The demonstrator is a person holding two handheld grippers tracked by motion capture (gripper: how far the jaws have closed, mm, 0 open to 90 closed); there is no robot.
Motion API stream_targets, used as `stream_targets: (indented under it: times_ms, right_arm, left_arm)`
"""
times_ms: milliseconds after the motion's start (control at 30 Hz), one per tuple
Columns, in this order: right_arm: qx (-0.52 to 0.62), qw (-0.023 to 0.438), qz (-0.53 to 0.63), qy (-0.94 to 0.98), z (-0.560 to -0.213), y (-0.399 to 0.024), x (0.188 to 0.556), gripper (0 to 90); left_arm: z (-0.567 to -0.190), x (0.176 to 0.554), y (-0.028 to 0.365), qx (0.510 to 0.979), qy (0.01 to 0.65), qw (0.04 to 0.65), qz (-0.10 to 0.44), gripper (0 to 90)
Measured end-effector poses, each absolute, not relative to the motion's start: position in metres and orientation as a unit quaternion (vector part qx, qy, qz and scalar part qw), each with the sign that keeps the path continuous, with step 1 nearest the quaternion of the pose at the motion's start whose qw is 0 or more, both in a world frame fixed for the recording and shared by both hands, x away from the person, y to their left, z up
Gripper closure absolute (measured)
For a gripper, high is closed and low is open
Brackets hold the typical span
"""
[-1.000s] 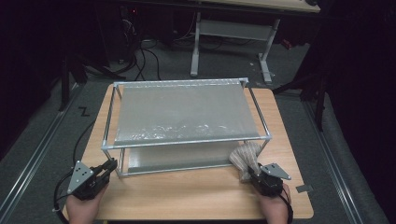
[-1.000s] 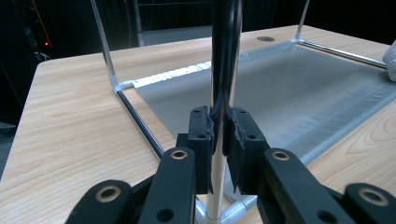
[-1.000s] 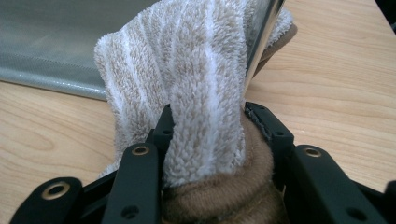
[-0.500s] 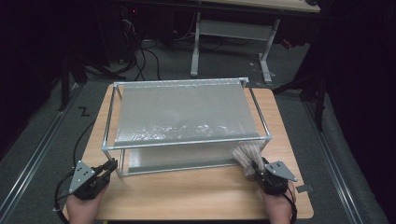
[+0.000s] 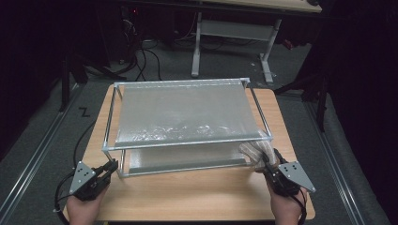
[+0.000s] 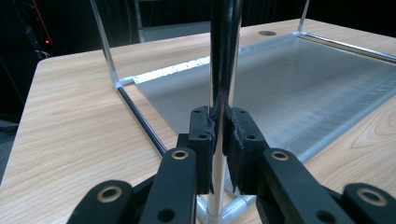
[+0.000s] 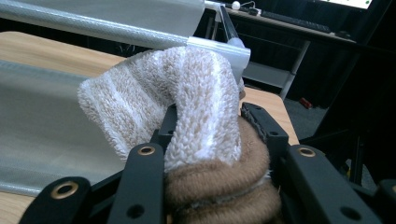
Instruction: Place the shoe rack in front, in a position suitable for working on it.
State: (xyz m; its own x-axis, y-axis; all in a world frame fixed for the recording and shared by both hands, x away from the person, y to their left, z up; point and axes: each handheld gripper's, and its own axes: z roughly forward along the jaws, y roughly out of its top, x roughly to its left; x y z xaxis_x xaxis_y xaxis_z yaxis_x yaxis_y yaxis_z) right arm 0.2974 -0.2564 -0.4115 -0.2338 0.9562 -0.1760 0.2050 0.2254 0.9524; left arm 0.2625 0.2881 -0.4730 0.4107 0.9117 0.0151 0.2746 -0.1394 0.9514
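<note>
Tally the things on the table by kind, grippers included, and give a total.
Grippers: 2, left gripper and right gripper
Racks: 1, the metal rack
Socks: 1, the fuzzy sock
Total: 4

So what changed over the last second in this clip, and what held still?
The right gripper, its jaws just closing on the rolled sock, lifted it from the table edge up to the rack's near right corner. The left gripper stayed clamped on the rack's near left post. Rack and table did not shift.
</note>
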Motion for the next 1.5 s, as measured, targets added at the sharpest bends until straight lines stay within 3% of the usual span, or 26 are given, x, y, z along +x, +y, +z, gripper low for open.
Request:
stream_targets:
  times_ms: [500, 800, 1100, 1500]
  right_arm:
    - [0.477, 0.369, 0.380, 0.701, -0.456, -0.257, 0.312, 63.2]
    - [0.510, 0.308, 0.361, 0.717, -0.485, -0.267, 0.322, 63.4]
    - [0.504, 0.310, 0.365, 0.719, -0.484, -0.268, 0.321, 63.4]
    - [0.465, 0.321, 0.404, 0.720, -0.467, -0.268, 0.251, 63.5]
  left_arm:
    - [-0.473, 0.263, 0.289, 0.682, 0.435, 0.492, 0.322, 80.5]
    - [-0.473, 0.263, 0.288, 0.683, 0.435, 0.493, 0.319, 80.5]
    - [-0.472, 0.263, 0.288, 0.684, 0.434, 0.493, 0.317, 80.5]
    - [-0.472, 0.263, 0.289, 0.685, 0.434, 0.491, 0.318, 80.5]
